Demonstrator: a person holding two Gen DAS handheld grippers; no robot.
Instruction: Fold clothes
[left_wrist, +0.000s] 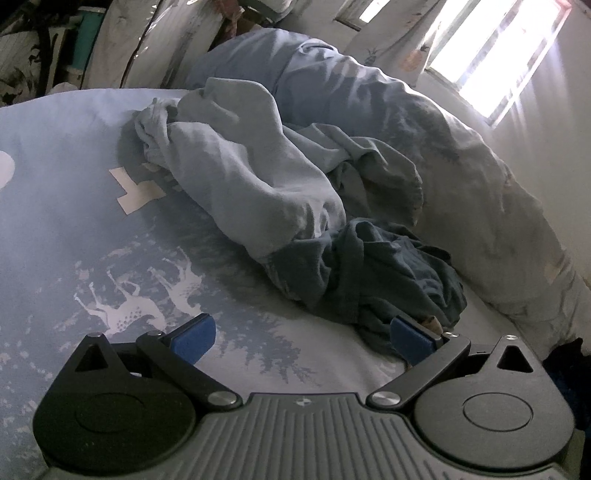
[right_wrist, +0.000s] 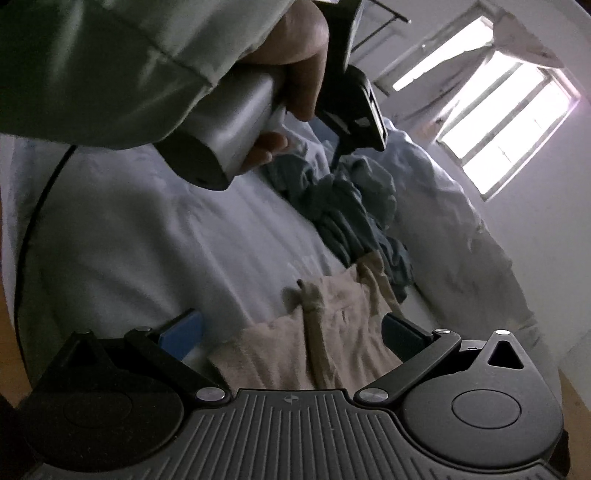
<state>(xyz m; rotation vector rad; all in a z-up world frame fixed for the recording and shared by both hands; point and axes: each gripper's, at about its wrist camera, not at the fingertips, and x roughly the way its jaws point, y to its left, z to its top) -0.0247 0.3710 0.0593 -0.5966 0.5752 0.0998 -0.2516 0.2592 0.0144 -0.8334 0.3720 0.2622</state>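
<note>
The biggest risk, I judge, is the tangle: the light blue garment (left_wrist: 236, 173) and the dark blue garment (left_wrist: 388, 273) lie crumpled and overlapping at the frame's centre, so lifting one may drag the other. The left gripper (left_wrist: 301, 338) hangs above the dark one's near edge, fingers apart and empty. The right gripper (right_wrist: 291, 332), fingers also apart, hovers over a beige garment (right_wrist: 332, 332) at lower centre; its drawstring (right_wrist: 314, 314) could snag.

The bed (left_wrist: 74, 166) wears a blue deer-print sheet, with a rumpled duvet (left_wrist: 461, 166) along the right, under a bright barred window (left_wrist: 491, 51).
</note>
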